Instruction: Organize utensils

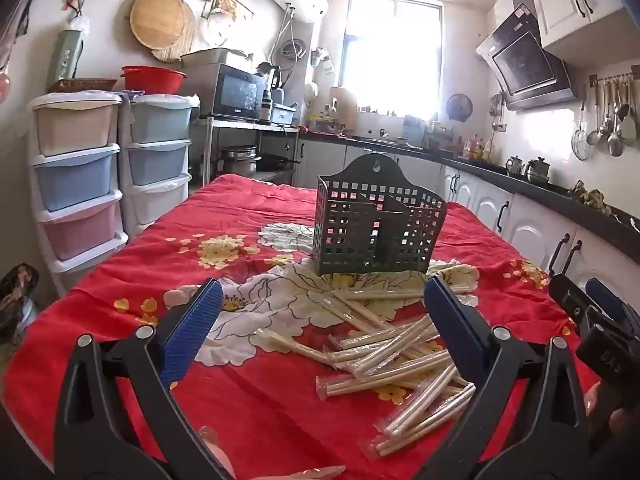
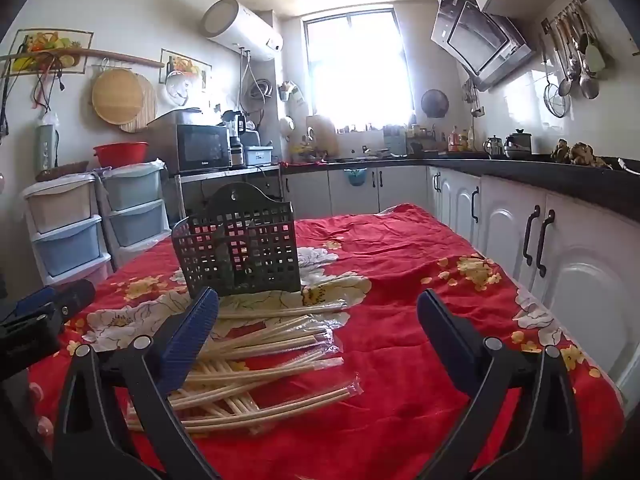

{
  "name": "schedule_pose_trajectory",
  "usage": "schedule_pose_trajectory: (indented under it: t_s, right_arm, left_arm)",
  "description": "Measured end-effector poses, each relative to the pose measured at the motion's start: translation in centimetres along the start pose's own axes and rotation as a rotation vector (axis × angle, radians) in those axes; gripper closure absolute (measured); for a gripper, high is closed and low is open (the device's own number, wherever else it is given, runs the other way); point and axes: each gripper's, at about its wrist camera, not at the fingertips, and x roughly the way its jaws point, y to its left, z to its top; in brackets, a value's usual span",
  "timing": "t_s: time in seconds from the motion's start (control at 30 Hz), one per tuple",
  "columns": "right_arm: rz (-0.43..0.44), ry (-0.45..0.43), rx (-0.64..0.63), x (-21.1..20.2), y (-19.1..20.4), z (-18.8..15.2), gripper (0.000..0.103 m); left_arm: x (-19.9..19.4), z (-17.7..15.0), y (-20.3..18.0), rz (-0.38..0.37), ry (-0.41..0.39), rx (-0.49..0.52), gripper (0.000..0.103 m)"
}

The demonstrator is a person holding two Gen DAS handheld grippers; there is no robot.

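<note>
A dark green perforated utensil holder stands upright in the middle of the table on a red flowered cloth. In front of it lies a loose pile of several wrapped chopstick pairs. My left gripper is open above the cloth, near the pile's left side, with nothing between its blue pads. My right gripper is open too, and the pile lies under its left finger. Each view shows the other gripper at its edge: the right gripper and the left gripper.
White and pastel drawer towers stand left of the table. White cabinets under a dark counter run along the right side. A microwave sits on a shelf behind. The cloth right of the pile is bare.
</note>
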Motion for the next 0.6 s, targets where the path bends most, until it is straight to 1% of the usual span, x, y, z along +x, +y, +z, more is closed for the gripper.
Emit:
schedule_pose_trajectory:
  t_s: [0.23, 0.47, 0.6]
  right_arm:
    - [-0.002, -0.001, 0.003, -0.1, -0.1, 0.0, 0.006]
    - [0.004, -0.025, 0.003, -1.1, -0.1, 0.5, 0.006]
    - [0.003, -0.04, 0.006, -1.1, -0.1, 0.2, 0.006]
  left_arm:
    - [0.0, 0.0, 0.1, -0.001, -0.003, 0.0, 0.01]
    - [-0.1, -0.1, 0.0, -0.004, -0.01, 0.004, 0.01]
    - [-0.4, 0.1, -0.1, -0.004, -0.011, 0.004, 0.01]
